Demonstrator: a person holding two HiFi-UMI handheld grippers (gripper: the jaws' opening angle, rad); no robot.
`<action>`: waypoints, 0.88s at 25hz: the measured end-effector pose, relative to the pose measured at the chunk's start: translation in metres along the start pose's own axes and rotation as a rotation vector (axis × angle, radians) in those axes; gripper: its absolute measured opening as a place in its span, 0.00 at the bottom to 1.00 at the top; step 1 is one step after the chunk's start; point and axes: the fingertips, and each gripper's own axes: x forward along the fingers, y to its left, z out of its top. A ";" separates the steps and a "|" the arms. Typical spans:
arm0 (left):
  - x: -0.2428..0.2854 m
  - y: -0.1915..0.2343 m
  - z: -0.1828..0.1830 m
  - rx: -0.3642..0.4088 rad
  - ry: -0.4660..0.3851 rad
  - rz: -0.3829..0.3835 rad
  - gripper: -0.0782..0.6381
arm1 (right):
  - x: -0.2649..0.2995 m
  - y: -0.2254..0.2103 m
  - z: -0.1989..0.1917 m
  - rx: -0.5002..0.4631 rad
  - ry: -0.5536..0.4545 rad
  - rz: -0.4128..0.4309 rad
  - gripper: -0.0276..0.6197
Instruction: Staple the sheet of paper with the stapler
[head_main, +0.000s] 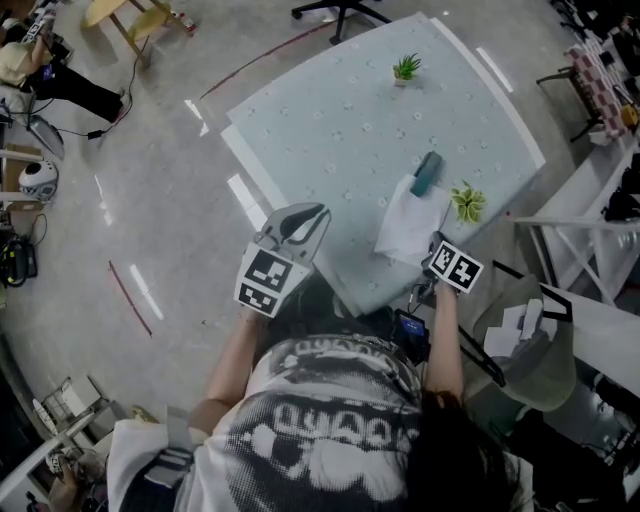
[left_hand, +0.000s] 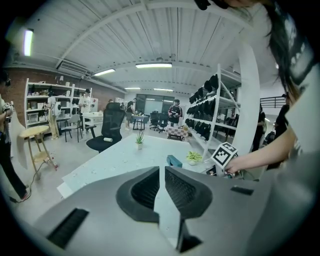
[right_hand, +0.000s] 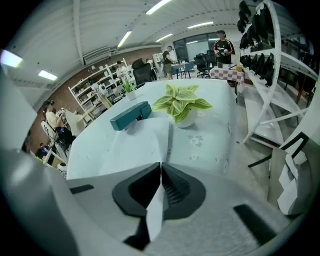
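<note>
1. Left gripper (head_main: 320, 212): off the table's (head_main: 330, 130) near corner, jaws drawn almost together, nothing between. Probably parked there, free to press later.
2. Right gripper (right_hand: 160, 166): tilted down, jaws pinched on the paper's (head_main: 410, 222) near corner, with a sliver of sheet between the pads. A corner grip probably serves to steer the sheet.
3. Paper: on the table by its near-right edge, far end reaching the stapler (head_main: 427, 173).
4. Stapler: lying flat. Cannot tell whether the sheet sits in its mouth.
5. Plant (head_main: 467, 201): just right of the stapler, beside the paper's edge.

No legible text, label or number
</note>
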 end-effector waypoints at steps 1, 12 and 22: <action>0.000 -0.001 0.000 -0.001 0.000 0.001 0.15 | -0.001 -0.001 0.000 0.005 -0.002 0.001 0.07; -0.005 -0.008 -0.003 -0.008 -0.009 0.005 0.15 | -0.046 0.040 0.063 -0.145 -0.142 0.168 0.19; -0.001 -0.042 0.005 0.026 -0.044 -0.070 0.15 | 0.003 0.107 0.111 -0.579 -0.004 0.267 0.04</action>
